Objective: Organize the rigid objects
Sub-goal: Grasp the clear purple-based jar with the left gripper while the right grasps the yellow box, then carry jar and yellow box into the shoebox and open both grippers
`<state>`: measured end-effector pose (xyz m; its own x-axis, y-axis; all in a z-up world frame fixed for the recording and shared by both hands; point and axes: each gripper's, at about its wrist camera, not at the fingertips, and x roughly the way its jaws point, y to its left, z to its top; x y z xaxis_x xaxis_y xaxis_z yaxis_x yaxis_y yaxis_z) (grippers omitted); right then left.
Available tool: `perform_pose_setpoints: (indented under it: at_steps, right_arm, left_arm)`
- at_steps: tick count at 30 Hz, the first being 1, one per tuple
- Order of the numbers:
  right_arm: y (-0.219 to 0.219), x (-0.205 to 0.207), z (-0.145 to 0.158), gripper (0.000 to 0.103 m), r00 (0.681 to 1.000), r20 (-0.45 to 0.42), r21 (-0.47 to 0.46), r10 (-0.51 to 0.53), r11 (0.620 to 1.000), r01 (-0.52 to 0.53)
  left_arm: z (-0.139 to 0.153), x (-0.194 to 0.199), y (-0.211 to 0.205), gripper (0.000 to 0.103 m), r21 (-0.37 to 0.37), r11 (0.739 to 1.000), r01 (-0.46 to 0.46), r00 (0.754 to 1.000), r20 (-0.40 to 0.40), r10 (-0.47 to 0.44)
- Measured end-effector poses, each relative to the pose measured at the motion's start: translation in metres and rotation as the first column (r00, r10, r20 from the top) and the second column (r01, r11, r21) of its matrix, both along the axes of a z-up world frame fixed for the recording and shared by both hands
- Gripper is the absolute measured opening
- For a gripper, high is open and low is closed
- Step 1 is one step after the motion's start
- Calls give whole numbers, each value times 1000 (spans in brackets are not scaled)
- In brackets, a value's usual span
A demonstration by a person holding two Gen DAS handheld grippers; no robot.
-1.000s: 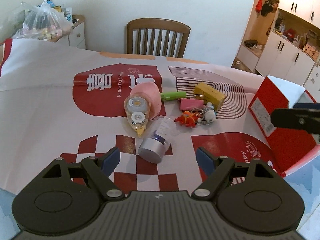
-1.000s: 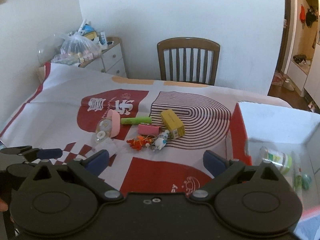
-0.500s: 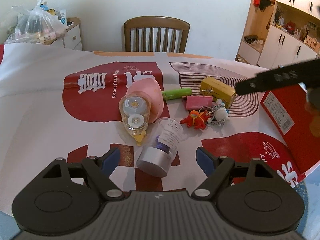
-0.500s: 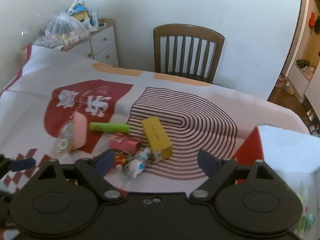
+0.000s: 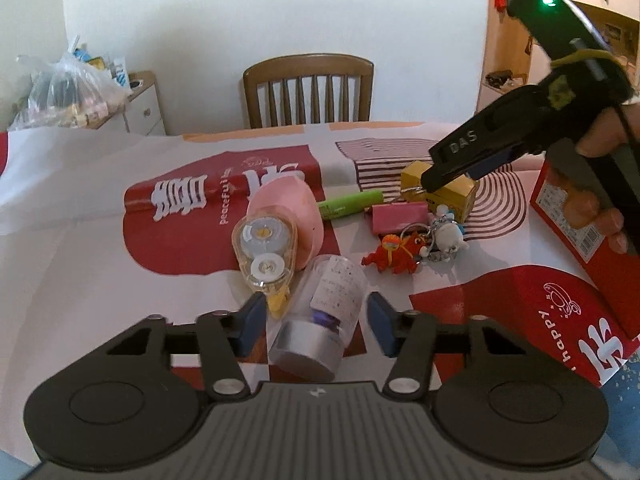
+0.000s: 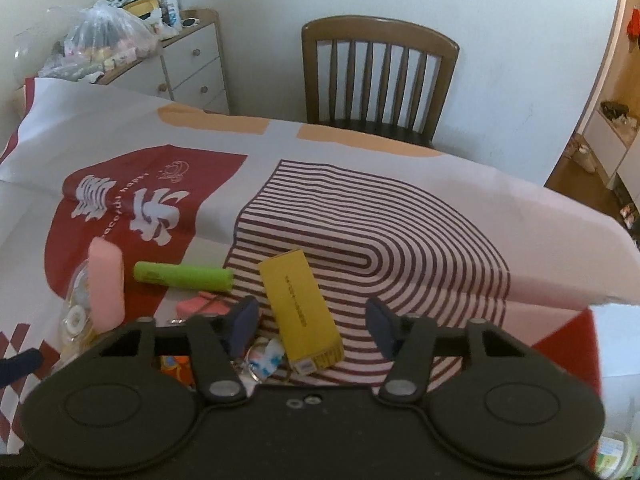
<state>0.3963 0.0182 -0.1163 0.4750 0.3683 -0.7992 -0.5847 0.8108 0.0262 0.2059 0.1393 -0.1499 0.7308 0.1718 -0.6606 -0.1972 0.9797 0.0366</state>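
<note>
Mostly red/white printed tablecloth point(image 5: 80, 216), wooden chair point(image 6: 380, 80) behind, white wall, both hand-held grippers closing, nothing pinched.

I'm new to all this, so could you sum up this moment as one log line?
left gripper: closing around clear jar, not yet gripping | right gripper: closing around yellow box, not yet gripping

- Soft, even indoor light; the wall point(image 5: 280, 12) reads bright and slightly washed out.
- Short, faint shadows lie under the small things on the bench point(image 5: 80, 240).
- Fisheye bending curves the edges; dark vignette fills the corners.
- Distant detail is soft.
</note>
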Motion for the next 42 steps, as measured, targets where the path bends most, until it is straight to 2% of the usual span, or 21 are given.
perform_pose_setpoints:
  at_steps: [8, 10, 18, 29, 42]
  right_arm:
    - [7, 5, -8, 39, 1000, -26, 15, 17, 1000, -16]
    - [8, 5, -9, 38, 1000, -20, 13, 14, 1000, -14]
    - [1, 5, -4, 28, 1000, -5, 33, -24, 999, 24]
    - [-32, -15, 23, 28, 994, -33, 87, -100, 991, 102]
    - [-64, -71, 67, 28, 995, -51, 108, -90, 990, 95]
  left_arm:
    - [-9, 10, 0, 47, 9, 1000, 0, 1000, -21, 0]
    - [-9, 12, -2, 44, 18, 1000, 1, 1000, -20, -1]
    - [-11, 14, -5, 43, 45, 999, 5, 1000, -13, -4]
    - [-2, 9, -3, 41, 12, 1000, 13, 1000, -14, -13]
    - [30, -14, -11, 40, -15, 1000, 11, 1000, 11, -11]
